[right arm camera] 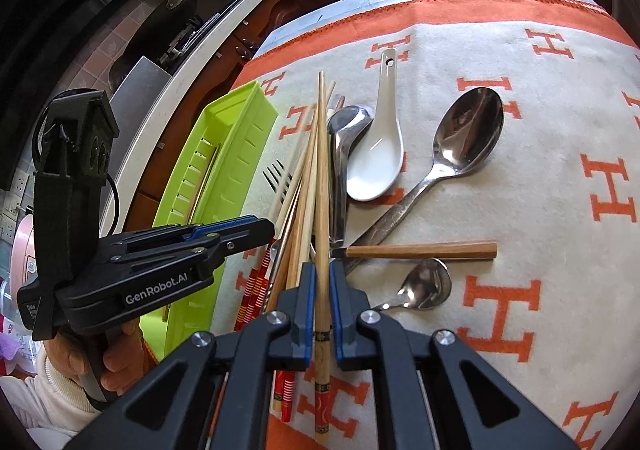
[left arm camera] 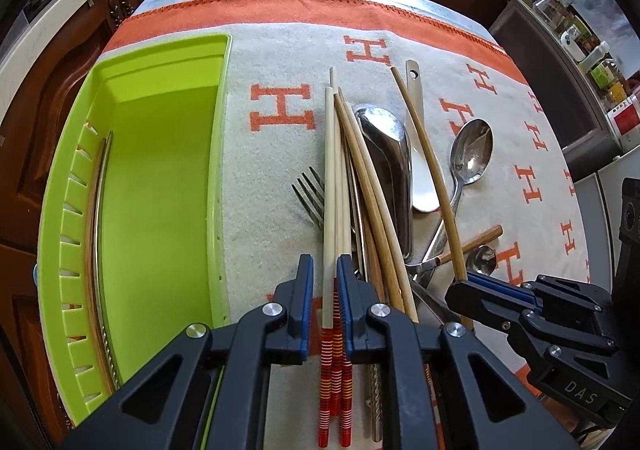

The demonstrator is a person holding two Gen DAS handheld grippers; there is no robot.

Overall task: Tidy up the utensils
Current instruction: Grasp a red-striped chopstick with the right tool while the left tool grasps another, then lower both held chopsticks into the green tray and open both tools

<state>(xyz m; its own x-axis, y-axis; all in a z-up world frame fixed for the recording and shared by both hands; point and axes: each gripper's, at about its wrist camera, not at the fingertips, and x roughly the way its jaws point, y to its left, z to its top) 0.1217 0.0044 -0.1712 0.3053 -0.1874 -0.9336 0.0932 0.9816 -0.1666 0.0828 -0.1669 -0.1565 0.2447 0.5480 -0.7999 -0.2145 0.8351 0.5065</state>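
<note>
Two hand-held grippers work over a heap of cutlery on an orange-and-cream cloth (left arm camera: 280, 49). The left gripper (left arm camera: 325, 282) is clamped on a pale chopstick (left arm camera: 329, 169) with red-striped ends; whether it also pinches a second stick alongside is hard to tell. The right gripper (right arm camera: 322, 290) is clamped on a brown chopstick (right arm camera: 321, 177). Spoons (right arm camera: 468, 137) and a fork (left arm camera: 310, 193) lie in and beside the heap. The picking-up step looks underway. Next, each stick likely needs lifting clear of the tangle and carrying to the green tray (left arm camera: 160, 169) on the left.
</note>
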